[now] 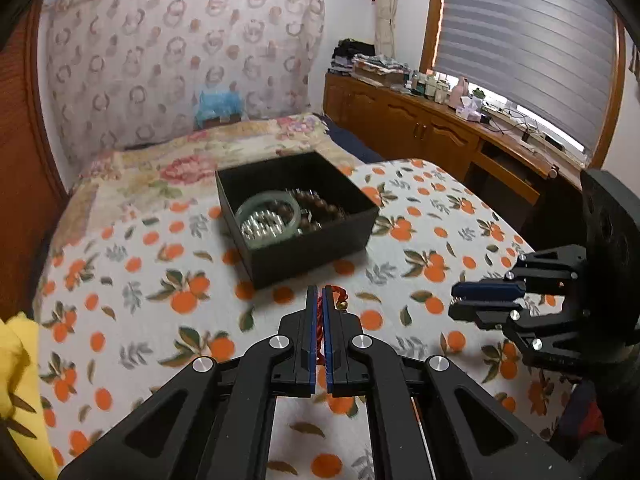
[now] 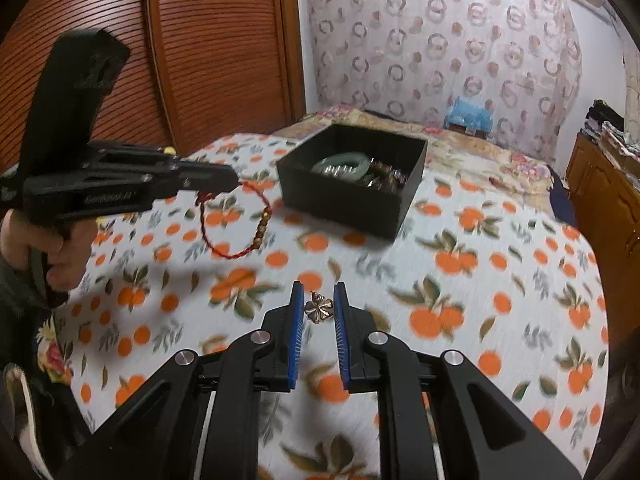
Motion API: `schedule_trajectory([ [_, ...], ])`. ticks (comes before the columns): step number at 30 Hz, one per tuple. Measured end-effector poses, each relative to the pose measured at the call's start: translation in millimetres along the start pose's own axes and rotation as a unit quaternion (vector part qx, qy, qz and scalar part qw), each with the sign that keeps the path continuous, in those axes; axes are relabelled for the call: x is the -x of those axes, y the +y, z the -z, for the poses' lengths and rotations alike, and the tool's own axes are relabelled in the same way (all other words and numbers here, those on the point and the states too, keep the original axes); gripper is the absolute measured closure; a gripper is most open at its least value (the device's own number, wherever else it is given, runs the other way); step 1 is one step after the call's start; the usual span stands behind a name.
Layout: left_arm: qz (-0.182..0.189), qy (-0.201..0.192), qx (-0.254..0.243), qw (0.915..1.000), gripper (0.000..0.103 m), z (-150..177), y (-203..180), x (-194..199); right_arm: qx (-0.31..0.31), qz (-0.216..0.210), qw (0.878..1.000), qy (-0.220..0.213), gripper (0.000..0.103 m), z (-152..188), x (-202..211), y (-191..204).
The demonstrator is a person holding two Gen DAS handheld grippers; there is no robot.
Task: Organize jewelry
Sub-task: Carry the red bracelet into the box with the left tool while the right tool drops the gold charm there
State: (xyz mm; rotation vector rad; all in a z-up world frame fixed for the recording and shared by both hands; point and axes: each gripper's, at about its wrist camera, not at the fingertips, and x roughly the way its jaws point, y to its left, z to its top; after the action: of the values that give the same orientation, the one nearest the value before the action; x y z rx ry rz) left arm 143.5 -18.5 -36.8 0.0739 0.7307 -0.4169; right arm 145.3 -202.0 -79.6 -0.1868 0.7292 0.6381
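An open black box stands on the bed and holds a pale green bangle, silver beads and brown bead bracelets. My left gripper is shut on a red cord bracelet with gold beads, held above the bedspread just short of the box. My right gripper is open. A small gold flower earring lies on the bedspread between its fingertips.
The bed has an orange-fruit bedspread. A wooden cabinet with clutter runs along the right under a window. A wooden slatted door stands at left. A yellow cloth lies at the bed's left edge.
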Motion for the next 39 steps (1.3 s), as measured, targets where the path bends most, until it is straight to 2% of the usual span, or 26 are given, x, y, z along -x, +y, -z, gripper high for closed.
schedule_trajectory([
  [9, -0.03, -0.023, -0.009, 0.9992, 0.101, -25, 6, 0, -0.012, 0.022, 1.0, -0.015, 0.086, -49, -25, -21],
  [20, -0.043, -0.038, -0.01, 0.9983, 0.101, -54, 10, -1, -0.059, 0.012, 0.998, -0.016, 0.086, -91, -61, -50],
  [25, -0.05, -0.037, -0.006, 0.9981, 0.101, -70, 14, -11, -0.067, 0.02, 0.997, -0.015, 0.084, -96, -72, -58],
  [27, -0.052, -0.036, -0.002, 0.998, 0.101, -75, 17, -16, -0.076, 0.017, 0.997, -0.016, 0.078, -95, -72, -64],
  [32, -0.061, -0.033, 0.006, 0.9975, 0.101, -86, 21, -33, -0.078, 0.013, 0.997, -0.023, 0.078, -90, -64, -70],
  [39, -0.077, -0.021, 0.028, 0.9964, 0.099, -83, 25, -54, -0.079, 0.02, 0.996, -0.032, 0.078, -77, -47, -74],
])
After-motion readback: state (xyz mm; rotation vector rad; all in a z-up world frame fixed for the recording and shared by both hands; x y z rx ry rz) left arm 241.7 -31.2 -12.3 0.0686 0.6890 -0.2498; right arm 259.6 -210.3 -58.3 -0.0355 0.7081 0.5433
